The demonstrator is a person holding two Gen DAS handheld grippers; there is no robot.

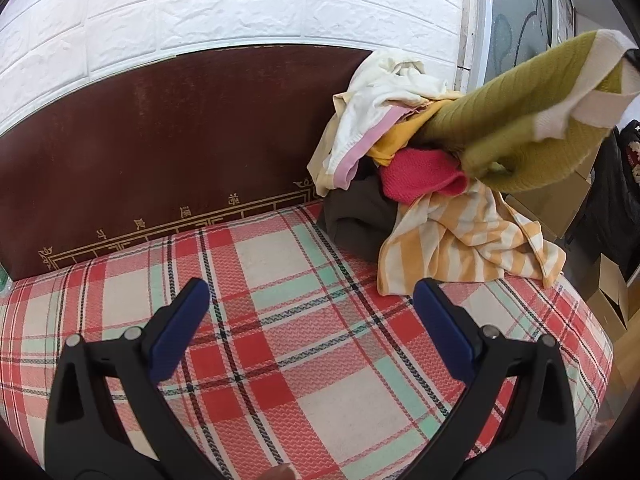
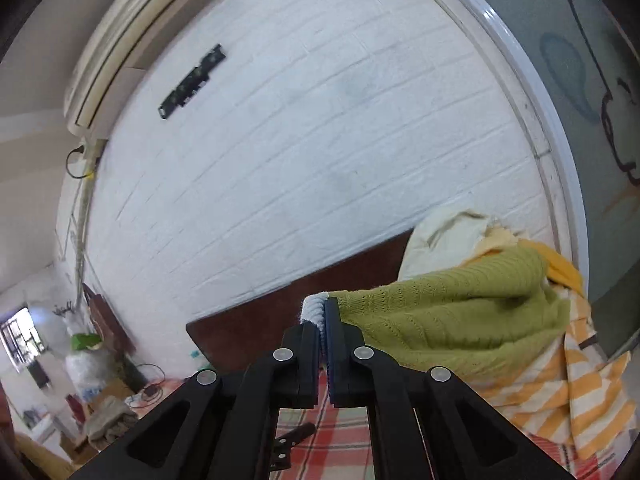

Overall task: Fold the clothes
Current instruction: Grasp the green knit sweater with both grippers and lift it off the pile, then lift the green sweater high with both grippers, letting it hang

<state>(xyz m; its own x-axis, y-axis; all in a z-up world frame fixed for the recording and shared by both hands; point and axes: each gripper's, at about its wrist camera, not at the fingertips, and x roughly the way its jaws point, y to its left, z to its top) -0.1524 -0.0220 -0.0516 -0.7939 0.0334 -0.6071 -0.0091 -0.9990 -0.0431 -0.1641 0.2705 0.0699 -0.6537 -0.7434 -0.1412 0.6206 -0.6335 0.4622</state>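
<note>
White brick wall point(image 2: 280, 160) stands behind a bed point(image 1: 300, 320) with a red, white and green plaid cover and a dark brown headboard point(image 1: 160, 140).

A green knitted sweater point(image 2: 460, 320) with a white ribbed edge point(image 2: 312, 308) is lifted off the clothes pile point(image 1: 420, 184) at the bed's far right corner, against the headboard. The right gripper point(image 2: 323, 320) is closed on this white edge, its jaws pressed together with the fabric between them. In the left wrist view the sweater point(image 1: 520, 128) stretches from the pile up toward the right border of the picture, and its lower part still touches the pile.

In the pile lie a cream garment with a pink band point(image 1: 372, 120), a yellow piece point(image 1: 400, 140), a pink-red knit point(image 1: 420, 176), a dark garment point(image 1: 360, 212) and a yellow-white striped shirt point(image 1: 460, 240), which hangs over the bed's right edge.

The left gripper point(image 1: 312, 320) hovers above the middle of the bed, its blue-padded jaws wide apart and with nothing between them.

Beside the bed's right edge stand cardboard boxes point(image 1: 608, 292). An air conditioner point(image 2: 132, 40) is mounted high on the wall.
</note>
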